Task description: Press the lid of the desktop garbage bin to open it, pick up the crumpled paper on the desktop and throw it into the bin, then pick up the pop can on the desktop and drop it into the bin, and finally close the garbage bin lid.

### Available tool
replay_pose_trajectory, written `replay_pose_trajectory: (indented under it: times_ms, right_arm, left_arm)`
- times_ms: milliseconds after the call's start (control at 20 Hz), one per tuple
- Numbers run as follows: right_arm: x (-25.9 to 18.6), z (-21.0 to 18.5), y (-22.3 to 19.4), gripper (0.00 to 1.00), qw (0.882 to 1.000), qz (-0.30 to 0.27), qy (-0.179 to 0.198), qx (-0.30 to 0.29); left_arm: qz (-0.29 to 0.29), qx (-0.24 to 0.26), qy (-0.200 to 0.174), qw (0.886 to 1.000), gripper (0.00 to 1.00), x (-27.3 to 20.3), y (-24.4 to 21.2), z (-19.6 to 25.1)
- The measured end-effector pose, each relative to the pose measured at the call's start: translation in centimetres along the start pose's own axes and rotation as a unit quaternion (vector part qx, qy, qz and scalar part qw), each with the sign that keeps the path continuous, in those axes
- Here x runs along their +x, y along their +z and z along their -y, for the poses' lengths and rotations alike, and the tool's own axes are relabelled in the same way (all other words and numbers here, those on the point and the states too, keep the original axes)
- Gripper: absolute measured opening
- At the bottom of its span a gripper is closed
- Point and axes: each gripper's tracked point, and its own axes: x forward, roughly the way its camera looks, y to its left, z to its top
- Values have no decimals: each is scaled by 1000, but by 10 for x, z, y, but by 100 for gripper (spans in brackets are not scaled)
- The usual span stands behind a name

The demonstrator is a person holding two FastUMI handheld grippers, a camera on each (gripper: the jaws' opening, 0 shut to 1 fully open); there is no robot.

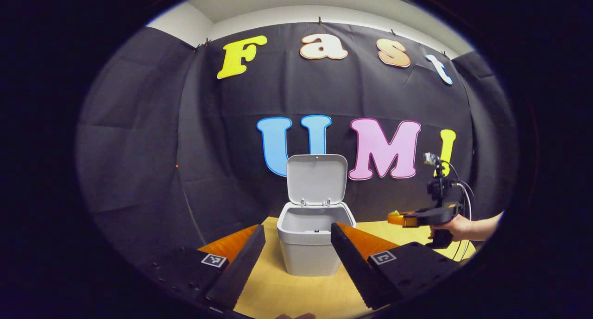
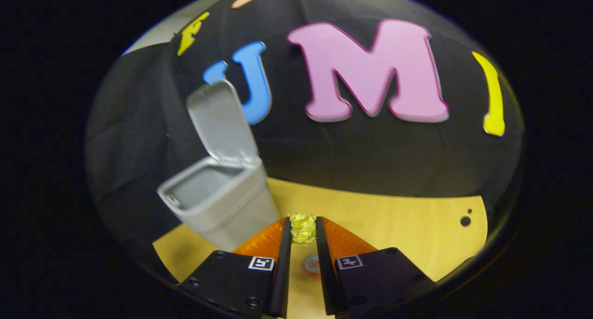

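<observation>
The grey desktop bin (image 1: 305, 249) stands on the wooden table with its lid (image 1: 317, 178) swung up and upright. My left gripper (image 1: 297, 226) is open just in front of it, holding nothing. Off to the right, a hand holds my right gripper (image 1: 397, 216) above the table with a bit of yellow at its tips. In the right gripper view, the right gripper (image 2: 303, 222) is shut on the yellow crumpled paper (image 2: 303, 228), raised to the right of the open bin (image 2: 222, 203). Below it, between the fingers, the round top of the pop can (image 2: 311, 265) shows, blurred.
The light wooden table (image 2: 394, 226) runs to the right of the bin, with two small holes (image 2: 464, 221) near its far right edge. The black cloth wall stands close behind the bin. A forearm (image 1: 482, 227) reaches in from the right.
</observation>
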Motion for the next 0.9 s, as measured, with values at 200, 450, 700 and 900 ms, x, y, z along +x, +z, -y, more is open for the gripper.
replay_pose_trajectory:
  times_ms: [200,450,700,900]
  right_arm:
    - [28,-78,32,34,997,13,72,-23]
    - [56,-111,1,34,993,-24,87,-77]
    - [61,-110,-13,76,990,-39,81,-104]
    - [32,-85,21,95,993,-3,64,-95]
  left_arm:
    - [-2,-3,-6,1000,96,0,-2,0]
    - [-10,0,1,1000,96,-6,-11,-6]
    - [-14,-5,-7,1000,96,-4,-19,1]
    - [-16,-23,-67,997,97,15,-40,49]
